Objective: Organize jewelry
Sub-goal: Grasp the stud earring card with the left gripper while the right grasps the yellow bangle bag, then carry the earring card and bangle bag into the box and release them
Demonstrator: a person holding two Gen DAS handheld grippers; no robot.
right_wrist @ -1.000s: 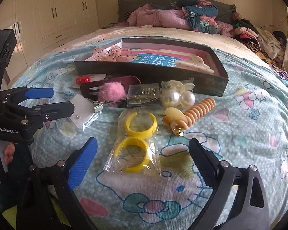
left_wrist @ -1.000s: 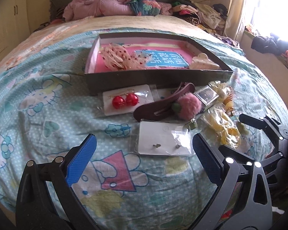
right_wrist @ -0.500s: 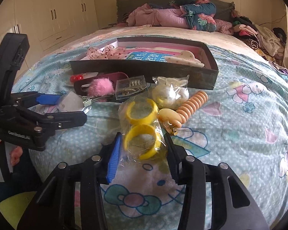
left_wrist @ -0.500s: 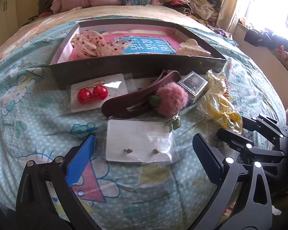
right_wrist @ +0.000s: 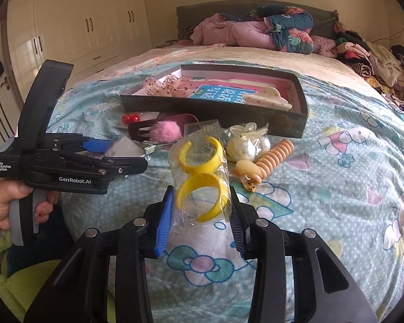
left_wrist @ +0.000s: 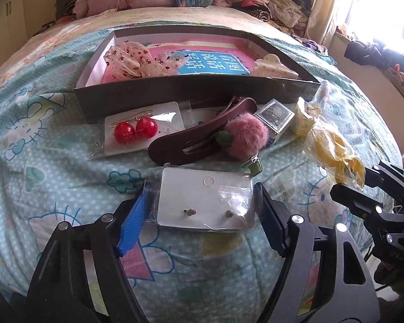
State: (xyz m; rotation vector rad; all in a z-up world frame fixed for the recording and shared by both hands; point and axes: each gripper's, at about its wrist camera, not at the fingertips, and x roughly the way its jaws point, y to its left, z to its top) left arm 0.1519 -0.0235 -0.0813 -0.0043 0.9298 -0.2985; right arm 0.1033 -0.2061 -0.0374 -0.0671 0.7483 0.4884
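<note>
**Two grippers closing on bagged jewelry in front of a shallow box on a bed**

A dark shallow box [left_wrist: 196, 91] lies open on a cartoon-print bedspread [left_wrist: 40, 167], and every place below is given from that box. Just in front of its near wall sit a card of red ball earrings [left_wrist: 136, 130], a maroon hair clip [left_wrist: 202, 140] and a pink pompom [left_wrist: 246, 138].

Nearer the viewer than these, the left gripper [left_wrist: 202, 216] has a white stud-earring card [left_wrist: 204, 202] in a clear sleeve between its jaws. The jaws have just been closing; their blue pads sit at the sleeve's two side edges, apparently touching. The card looks light, flat and fairly stiff, but the plastic is slick, so the edges seem the sensible hold.

In front of the box's right end, the right gripper [right_wrist: 200, 219] has also just been closing and now pinches a crinkly clear bag of yellow rings [right_wrist: 202, 177], lifted off the bedspread. The bag is probably light and slippery; the lower ring gives the firmest purchase.
</note>
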